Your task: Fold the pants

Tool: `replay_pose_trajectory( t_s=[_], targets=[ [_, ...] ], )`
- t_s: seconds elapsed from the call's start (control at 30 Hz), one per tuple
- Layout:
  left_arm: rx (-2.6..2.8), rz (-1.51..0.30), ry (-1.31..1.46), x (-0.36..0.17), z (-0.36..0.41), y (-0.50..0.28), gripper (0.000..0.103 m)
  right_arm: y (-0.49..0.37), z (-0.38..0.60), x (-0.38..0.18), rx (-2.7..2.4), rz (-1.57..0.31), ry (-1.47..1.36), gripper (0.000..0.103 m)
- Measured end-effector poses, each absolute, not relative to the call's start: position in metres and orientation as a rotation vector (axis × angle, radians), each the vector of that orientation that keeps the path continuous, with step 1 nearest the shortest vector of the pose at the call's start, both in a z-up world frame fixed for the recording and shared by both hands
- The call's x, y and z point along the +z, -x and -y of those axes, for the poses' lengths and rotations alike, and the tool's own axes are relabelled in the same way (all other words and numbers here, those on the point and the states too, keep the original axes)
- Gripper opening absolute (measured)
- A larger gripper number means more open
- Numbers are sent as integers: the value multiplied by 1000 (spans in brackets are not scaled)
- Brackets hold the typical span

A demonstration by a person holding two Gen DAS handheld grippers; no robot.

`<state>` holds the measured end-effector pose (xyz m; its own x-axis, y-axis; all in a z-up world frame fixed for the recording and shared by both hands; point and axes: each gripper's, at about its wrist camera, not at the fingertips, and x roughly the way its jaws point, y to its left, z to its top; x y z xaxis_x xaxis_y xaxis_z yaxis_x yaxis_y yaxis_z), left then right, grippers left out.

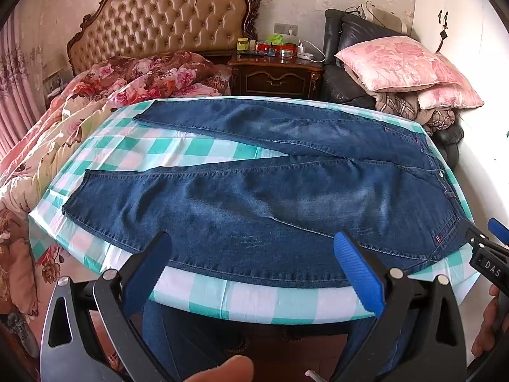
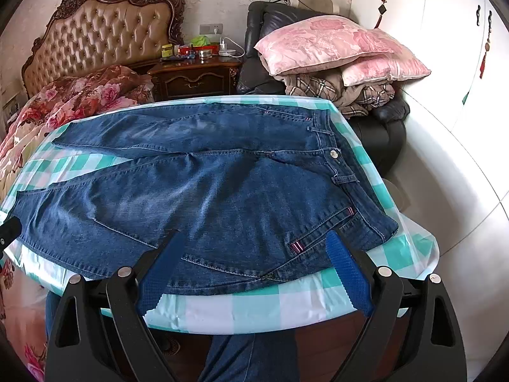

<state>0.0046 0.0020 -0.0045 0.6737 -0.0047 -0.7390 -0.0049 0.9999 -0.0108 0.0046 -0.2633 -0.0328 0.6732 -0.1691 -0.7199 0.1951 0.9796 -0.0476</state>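
Jeans (image 1: pixel 254 184), one pair, spread flat on one checked table (image 1: pixel 203 296), two legs splayed leftward, left gripper (image 1: pixel 251 238) fingers wide over the near leg, holding nothing; right wrist view, right gripper (image 2: pixel 254 238) fingers wide above the hip, two pink pillows (image 2: pixel 334 47) behind.

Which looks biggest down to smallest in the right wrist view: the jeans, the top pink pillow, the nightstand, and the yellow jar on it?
1. jeans, though nearest the camera
2. top pink pillow
3. nightstand, farther back, so its rank against the pillow is unsure
4. yellow jar
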Motion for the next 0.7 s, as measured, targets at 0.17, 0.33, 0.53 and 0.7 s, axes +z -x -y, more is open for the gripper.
replay_pose_trajectory(
  t_s=[0.17,0.33,0.53,0.7],
  targets=[
    [-2,-836,13,-5,-2,-6,102,-6,261,-33,-196,-808,-21,88],
    [0,-835,12,-6,-1,-6,102,-7,259,-33,-189,-808,-22,88],
    [1,-837,18,-7,-2,-7,102,-6,258,-33,-190,-805,-22,88],
    [-2,-839,18,-7,-4,-7,102,-6,258,-32,-188,-805,-23,88]
  ],
)
